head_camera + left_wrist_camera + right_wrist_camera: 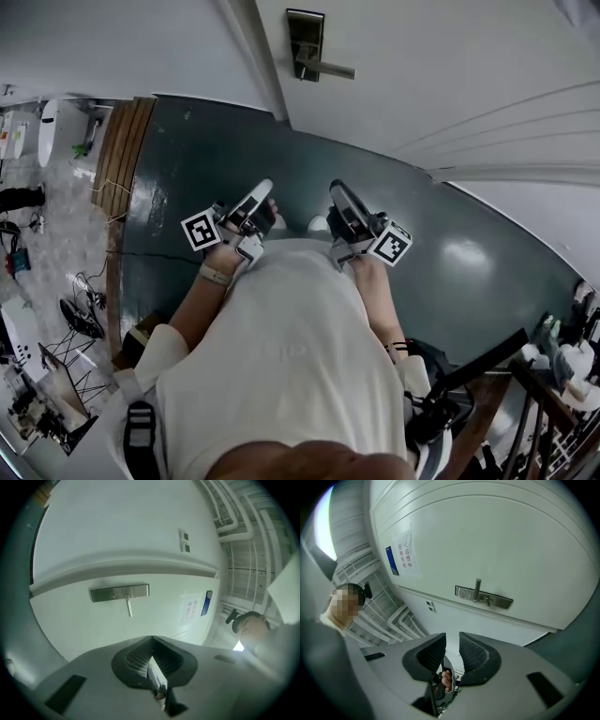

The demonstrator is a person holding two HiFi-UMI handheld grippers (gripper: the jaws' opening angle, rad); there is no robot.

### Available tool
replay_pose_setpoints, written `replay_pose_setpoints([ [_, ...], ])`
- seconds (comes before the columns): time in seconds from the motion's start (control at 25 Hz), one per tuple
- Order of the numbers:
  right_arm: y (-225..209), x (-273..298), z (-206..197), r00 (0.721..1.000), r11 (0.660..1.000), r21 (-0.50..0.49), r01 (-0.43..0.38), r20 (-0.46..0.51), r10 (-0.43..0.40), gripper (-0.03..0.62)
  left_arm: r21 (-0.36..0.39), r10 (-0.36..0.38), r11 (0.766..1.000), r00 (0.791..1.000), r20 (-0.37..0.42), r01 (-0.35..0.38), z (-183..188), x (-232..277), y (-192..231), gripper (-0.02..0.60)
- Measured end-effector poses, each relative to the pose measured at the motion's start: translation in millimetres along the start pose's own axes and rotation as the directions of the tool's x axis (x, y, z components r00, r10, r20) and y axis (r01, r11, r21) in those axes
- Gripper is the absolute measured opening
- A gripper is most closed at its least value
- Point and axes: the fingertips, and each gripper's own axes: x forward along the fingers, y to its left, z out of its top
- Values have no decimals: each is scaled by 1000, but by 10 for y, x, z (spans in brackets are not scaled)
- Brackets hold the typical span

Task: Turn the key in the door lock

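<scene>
While level, door lever rightward.

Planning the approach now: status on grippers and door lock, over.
Left gripper shut, right gripper open and empty. Door lock ahead, neither gripper touching it; key too small to confirm. Nothing in the way.

Floor between the person and the door: bare, so the straight approach is open. Only projection on the door face is the lever handle, jutting rightward from the lock plate. Door frame bounds the left side. Wooden planks lie well off to the left.
</scene>
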Motion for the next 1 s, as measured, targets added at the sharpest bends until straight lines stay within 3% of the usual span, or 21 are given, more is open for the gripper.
replay_pose_setpoints([
  [0.2, -101, 70, -104, 996, 996, -50, 71, -50, -73, 75, -9, 10, 1000, 1000, 28, -10, 2, -84, 144, 8],
  [0.36, -91, 110, -151, 996, 997, -44, 65, -53, -68, 73, -28, 5, 1000, 997, 74, -3, 89, -185, 169, 8],
  [1.0, -147, 95, -271, 995, 999, -6, 40, -91, -41, 72, -67, 10, 998, 996, 84, -4, 28, -201, 323, 8],
])
